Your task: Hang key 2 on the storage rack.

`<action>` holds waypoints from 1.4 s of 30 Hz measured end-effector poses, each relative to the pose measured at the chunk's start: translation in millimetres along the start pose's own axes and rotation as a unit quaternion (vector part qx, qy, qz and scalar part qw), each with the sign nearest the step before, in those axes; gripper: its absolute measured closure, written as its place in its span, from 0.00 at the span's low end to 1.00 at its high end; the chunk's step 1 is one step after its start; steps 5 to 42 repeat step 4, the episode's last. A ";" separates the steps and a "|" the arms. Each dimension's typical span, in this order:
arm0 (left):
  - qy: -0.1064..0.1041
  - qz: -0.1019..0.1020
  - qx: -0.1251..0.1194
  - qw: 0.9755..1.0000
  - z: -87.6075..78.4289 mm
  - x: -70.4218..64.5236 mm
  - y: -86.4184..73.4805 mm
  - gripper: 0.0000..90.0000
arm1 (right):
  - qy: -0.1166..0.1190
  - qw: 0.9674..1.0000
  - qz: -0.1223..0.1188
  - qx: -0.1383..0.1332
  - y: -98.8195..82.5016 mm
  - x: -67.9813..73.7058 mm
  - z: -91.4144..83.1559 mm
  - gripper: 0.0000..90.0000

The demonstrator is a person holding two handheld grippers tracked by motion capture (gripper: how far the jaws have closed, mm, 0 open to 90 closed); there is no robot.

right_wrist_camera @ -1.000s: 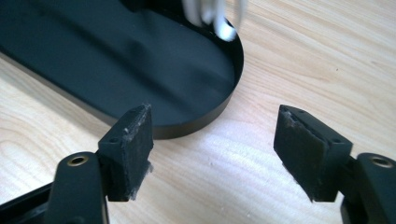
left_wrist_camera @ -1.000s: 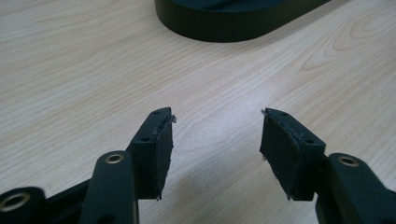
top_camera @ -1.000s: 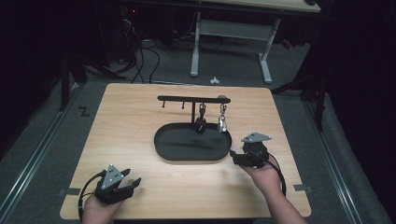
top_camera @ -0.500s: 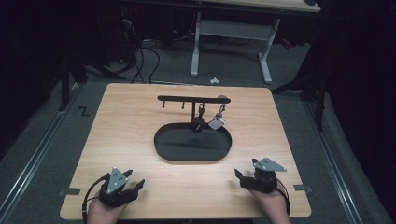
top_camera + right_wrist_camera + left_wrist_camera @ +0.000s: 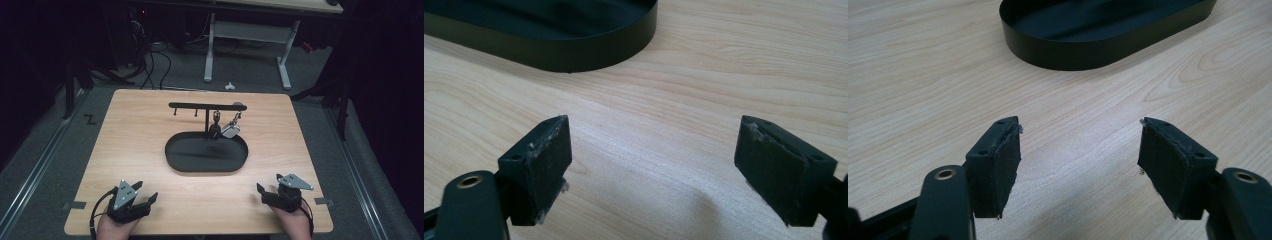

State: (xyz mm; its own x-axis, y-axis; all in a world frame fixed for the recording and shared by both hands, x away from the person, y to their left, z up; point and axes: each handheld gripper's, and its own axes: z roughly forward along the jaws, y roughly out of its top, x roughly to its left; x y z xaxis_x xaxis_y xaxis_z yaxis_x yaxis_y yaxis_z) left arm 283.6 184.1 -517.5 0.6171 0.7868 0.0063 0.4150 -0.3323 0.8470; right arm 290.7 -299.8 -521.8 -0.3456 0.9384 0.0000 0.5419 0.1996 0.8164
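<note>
A black oval tray (image 5: pixel 207 169) lies mid-table, with a black T-shaped stand (image 5: pixel 200 105) rising from its back. From the stand's bar hang a dark trinket (image 5: pixel 215 131) and a silver one (image 5: pixel 230 131), which is tilted. My left gripper (image 5: pixel 146 190) rests near the front left edge, open; its jaws have just been opening, with bare wood between its pads (image 5: pixel 998 165). My right gripper (image 5: pixel 269 182) sits near the front right edge, open; its jaws have also just been opening, with nothing between them. Both gripper views show the tray wall (image 5: pixel 1073 50) (image 5: pixel 549 50) ahead.
The wooden table (image 5: pixel 140 130) has bare wood all round the tray. Beyond its far edge are a white desk frame (image 5: pixel 247 35) and cables (image 5: pixel 155 55) on the grey floor. Tape marks (image 5: pixel 75 205) sit at the front corners.
My right gripper has drawn back from the tray's right end to the front edge and sunk to the table. The silver trinket has swung aside. The left gripper has stayed put.
</note>
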 end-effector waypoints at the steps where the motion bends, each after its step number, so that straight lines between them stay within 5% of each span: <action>1: -0.001 0.000 0.000 1.000 -0.1 0.3 0.4 0.37 | -0.001 1.000 0.001 0.000 -0.1 -0.2 0.0 0.17; 42: -0.002 0.005 -0.007 1.000 -0.9 0.0 3.4 0.37 | -0.005 1.000 0.001 -0.002 -1.4 -0.5 -1.1 0.17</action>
